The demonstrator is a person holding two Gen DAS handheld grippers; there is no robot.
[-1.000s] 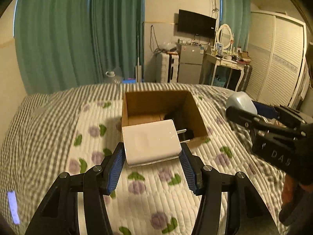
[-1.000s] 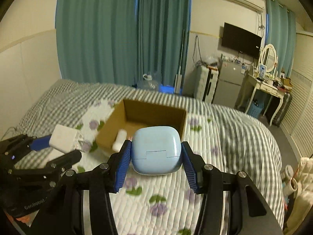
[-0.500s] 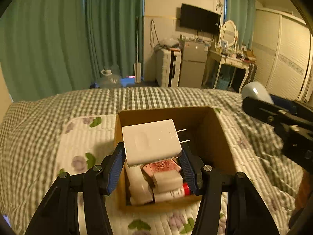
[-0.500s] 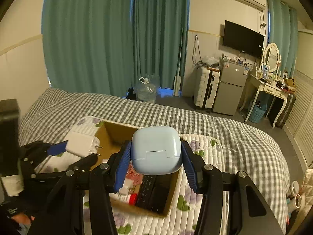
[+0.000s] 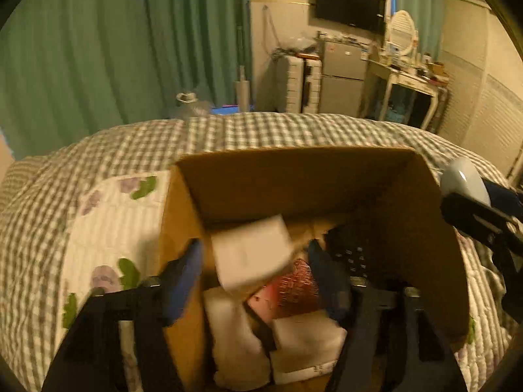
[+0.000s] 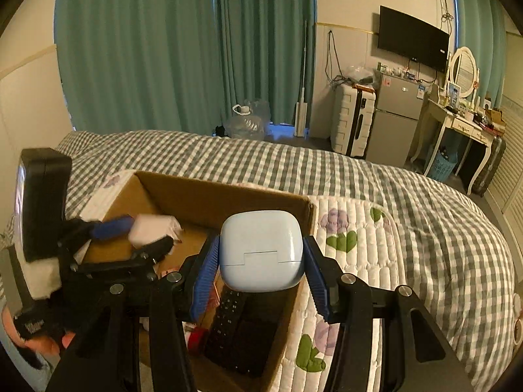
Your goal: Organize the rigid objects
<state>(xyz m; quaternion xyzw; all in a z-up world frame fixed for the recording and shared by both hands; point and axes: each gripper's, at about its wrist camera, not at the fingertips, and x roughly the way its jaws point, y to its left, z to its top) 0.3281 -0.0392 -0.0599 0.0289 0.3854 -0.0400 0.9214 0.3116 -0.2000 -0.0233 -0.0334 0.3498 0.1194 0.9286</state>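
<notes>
An open cardboard box (image 5: 294, 176) sits on the bed. My left gripper (image 5: 253, 258) is over the box with its jaws spread. The white charger (image 5: 250, 254) is between them, tilted and blurred, touching neither finger. In the right wrist view the left gripper (image 6: 137, 232) and the charger (image 6: 152, 228) show at the box's left side. My right gripper (image 6: 261, 254) is shut on a pale blue case (image 6: 261, 250) and holds it above the box's (image 6: 209, 196) near right part. The case (image 5: 464, 176) also shows at the right in the left wrist view.
Inside the box lie a black remote (image 6: 228, 313), white packets (image 5: 304, 339) and a red-pink item (image 5: 291, 287). The box stands on a floral quilt (image 6: 359, 228) over a checked bedspread (image 6: 425, 202). Beyond the bed are curtains, a suitcase, a small fridge and a dressing table.
Both grippers moved forward over the box. My left gripper opened and the white charger left its fingers, tipping down into the box. The right gripper still grips the blue case.
</notes>
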